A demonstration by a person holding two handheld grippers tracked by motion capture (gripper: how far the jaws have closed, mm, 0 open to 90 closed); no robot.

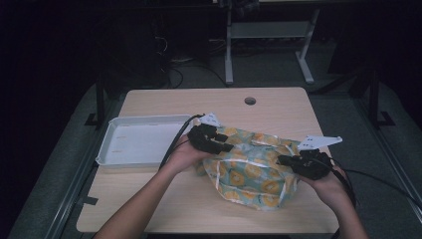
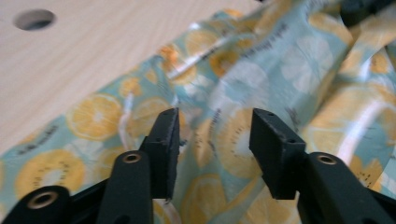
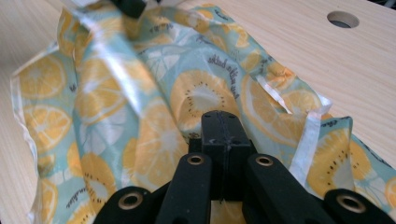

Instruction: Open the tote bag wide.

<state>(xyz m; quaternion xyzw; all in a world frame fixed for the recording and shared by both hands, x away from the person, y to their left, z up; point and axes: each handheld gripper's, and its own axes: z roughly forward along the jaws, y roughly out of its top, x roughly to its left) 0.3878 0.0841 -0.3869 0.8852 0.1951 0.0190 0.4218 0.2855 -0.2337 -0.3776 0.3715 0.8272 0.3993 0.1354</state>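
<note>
Right tongs (image 3: 223, 135) clamped on the citrus-print bag (image 1: 254, 167) lying crumpled mid-counter (image 1: 278, 104); left tongs (image 2: 212, 140) apart above its other side, nothing gripped; white tray (image 1: 137, 142) beside it sits empty; plenty left, by my judgement

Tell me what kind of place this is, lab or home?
Probably a lab or workshop data-collection bench, not a home. A bare wooden table with a cable hole, a metal-framed stand and cables on the dark floor behind, plus handheld grippers working a fruit-print plastic bag beside a white tray.
</note>
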